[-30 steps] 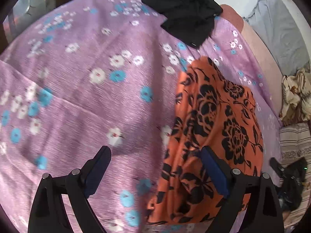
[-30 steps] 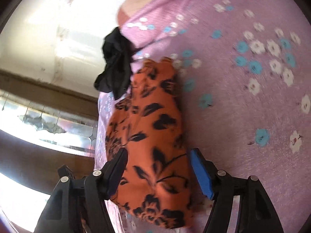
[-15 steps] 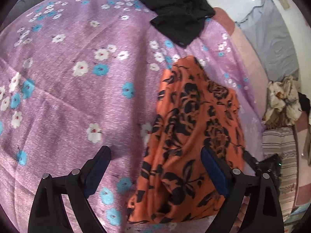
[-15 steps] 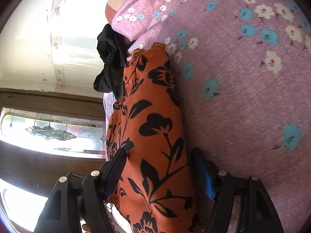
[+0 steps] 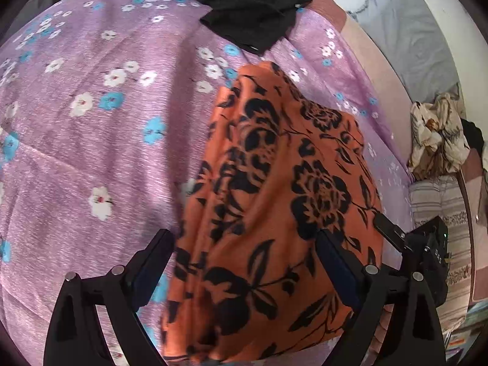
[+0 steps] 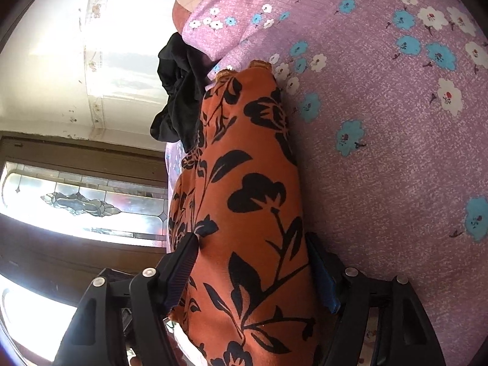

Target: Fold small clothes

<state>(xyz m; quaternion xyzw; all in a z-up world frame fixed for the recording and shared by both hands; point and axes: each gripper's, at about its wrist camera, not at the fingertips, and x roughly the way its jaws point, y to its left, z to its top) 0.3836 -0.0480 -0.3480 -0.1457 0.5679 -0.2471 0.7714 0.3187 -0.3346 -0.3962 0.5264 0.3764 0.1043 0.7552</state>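
Note:
An orange garment with black flowers lies lengthwise on the purple flowered bedsheet. My left gripper is open, its jaws either side of the garment's near end. In the right wrist view the same garment runs away from me. My right gripper is open and straddles the garment, its fingers close to the cloth on both sides. A crumpled black garment lies past the orange one's far end; it also shows in the right wrist view.
The right gripper's black body shows at the bed's right edge. Beyond the edge are a grey cloth, a cream bundle and a striped cushion. A stained-glass door stands past the bed.
Both grippers have moved forward over the orange garment, which now fills the space between each pair of fingers. The left gripper has shifted right onto the garment.

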